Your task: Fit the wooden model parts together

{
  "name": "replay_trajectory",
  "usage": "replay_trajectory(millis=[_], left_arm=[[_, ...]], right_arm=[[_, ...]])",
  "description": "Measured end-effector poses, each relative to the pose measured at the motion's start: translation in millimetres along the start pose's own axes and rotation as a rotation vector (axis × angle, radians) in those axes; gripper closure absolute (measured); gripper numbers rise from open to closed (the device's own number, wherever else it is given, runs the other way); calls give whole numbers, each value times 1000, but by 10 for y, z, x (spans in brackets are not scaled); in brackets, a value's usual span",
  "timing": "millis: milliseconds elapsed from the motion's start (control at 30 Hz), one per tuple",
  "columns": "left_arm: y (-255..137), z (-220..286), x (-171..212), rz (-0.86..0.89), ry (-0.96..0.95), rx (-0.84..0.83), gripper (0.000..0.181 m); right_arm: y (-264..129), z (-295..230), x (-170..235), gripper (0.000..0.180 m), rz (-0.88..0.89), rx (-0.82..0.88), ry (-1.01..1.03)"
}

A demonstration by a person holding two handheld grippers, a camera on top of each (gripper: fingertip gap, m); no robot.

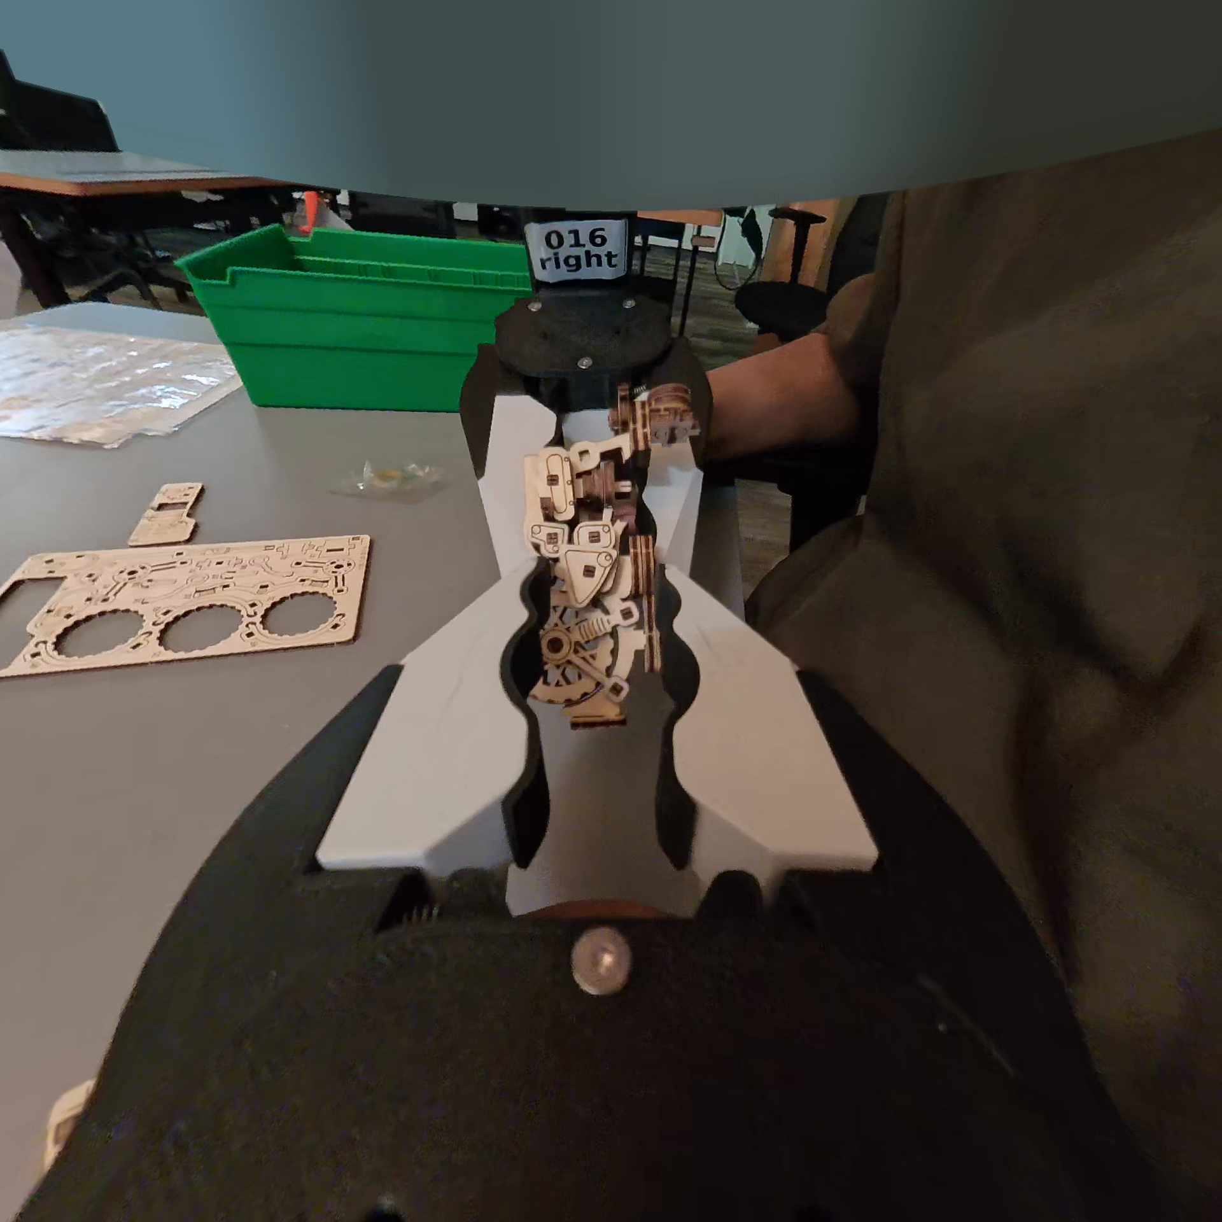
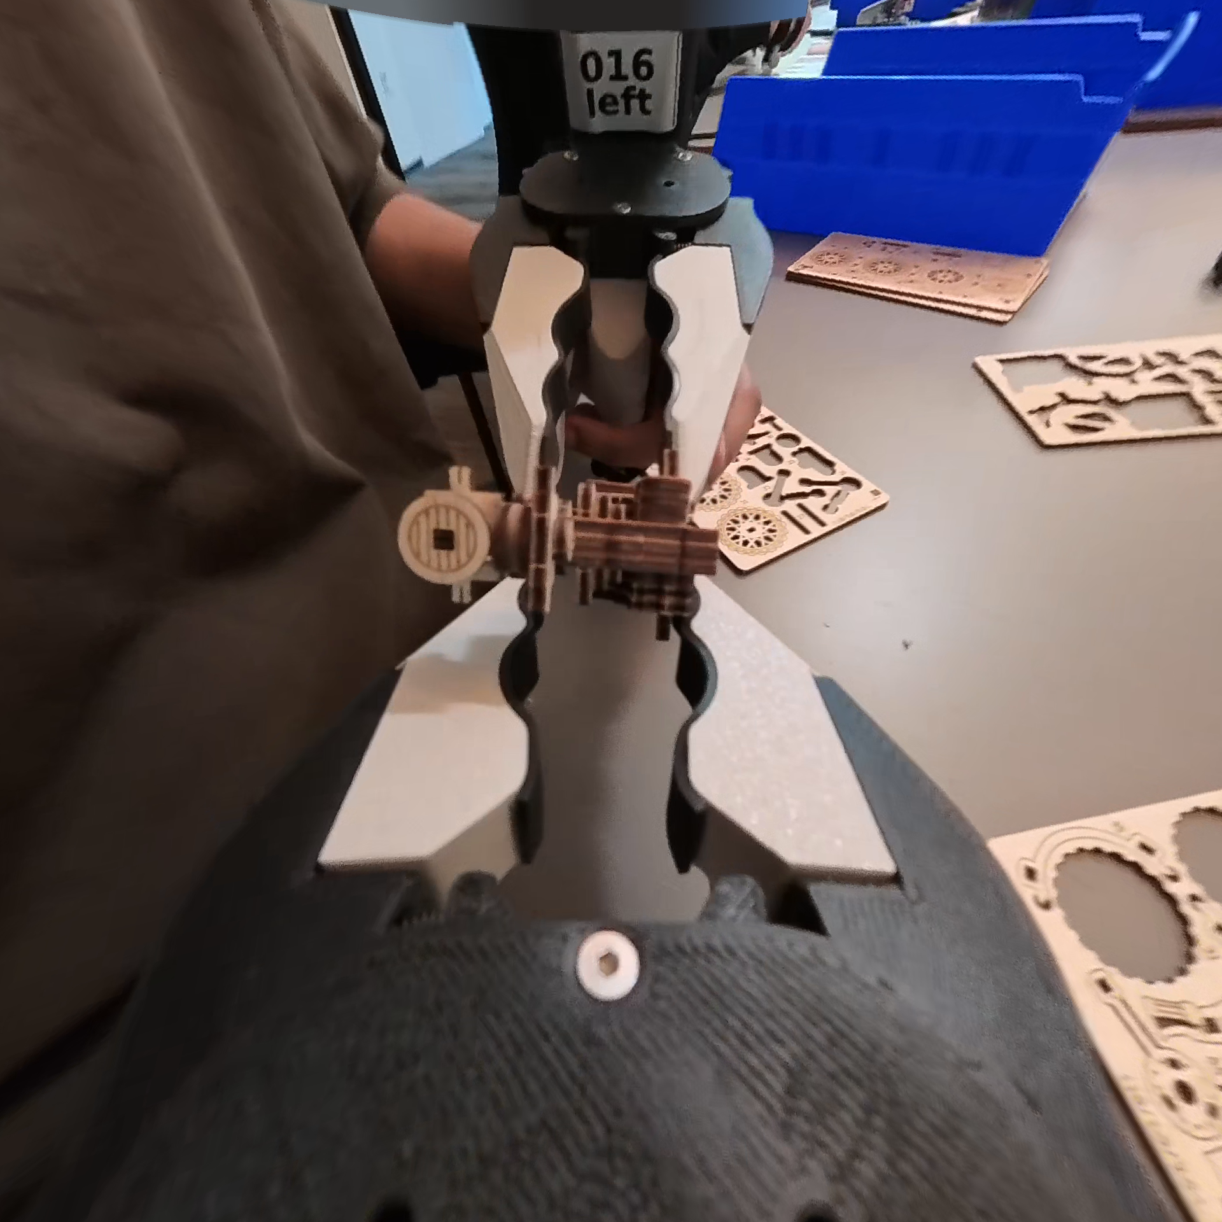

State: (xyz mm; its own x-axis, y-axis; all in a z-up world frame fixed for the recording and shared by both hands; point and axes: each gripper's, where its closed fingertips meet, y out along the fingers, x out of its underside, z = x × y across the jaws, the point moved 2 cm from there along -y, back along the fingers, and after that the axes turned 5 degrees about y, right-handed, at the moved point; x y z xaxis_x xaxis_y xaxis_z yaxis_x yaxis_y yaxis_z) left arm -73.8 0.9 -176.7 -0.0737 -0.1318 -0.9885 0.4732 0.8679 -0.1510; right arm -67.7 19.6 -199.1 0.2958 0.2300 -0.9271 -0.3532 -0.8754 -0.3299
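You are holding the wooden model (image 1: 588, 595) in the air between both grippers, above the near edge of the grey table (image 1: 165, 760), close to your body. Starting at the left: the left gripper (image 1: 598, 582) is clamping the model's lower part, its fingers closed on the gear wheel (image 1: 575, 651) and the plates above it. That grip is resting on thin laser-cut layers, so squeezing harder is risking a cracked plate or a popped joint. Moving right, the right gripper (image 2: 605, 598) is closing its fingertips on the other end of the model (image 2: 595, 535), jaws narrowed around the stacked brown section. The round end cap (image 2: 444, 535) is sticking out sideways past the fingers, unsupported. With two grips on one assembly, any twist or pull between your hands is loading the press-fit joints, and they are likely to separate. If either grip is slipping, the model is dropping off the table's edge toward your lap.
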Motion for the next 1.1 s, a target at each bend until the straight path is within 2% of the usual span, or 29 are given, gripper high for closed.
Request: replay_trajectory(millis=[500,700,867,1100], left_arm=[[3,42,-81,28,92,-30,155],[-10,-2,-95,49,64,-46,155],[-34,-46,-123,77,41,-66,155],[-109,-109,-224,162,-25,-77,155]], right_arm=[[-27,-24,-65,144,30,63,-157],[-28,10,-91,142,50,72,-117],[-42,33,-122,131,73,73,-79],[-187,81,-302,134,196,96,-51]])
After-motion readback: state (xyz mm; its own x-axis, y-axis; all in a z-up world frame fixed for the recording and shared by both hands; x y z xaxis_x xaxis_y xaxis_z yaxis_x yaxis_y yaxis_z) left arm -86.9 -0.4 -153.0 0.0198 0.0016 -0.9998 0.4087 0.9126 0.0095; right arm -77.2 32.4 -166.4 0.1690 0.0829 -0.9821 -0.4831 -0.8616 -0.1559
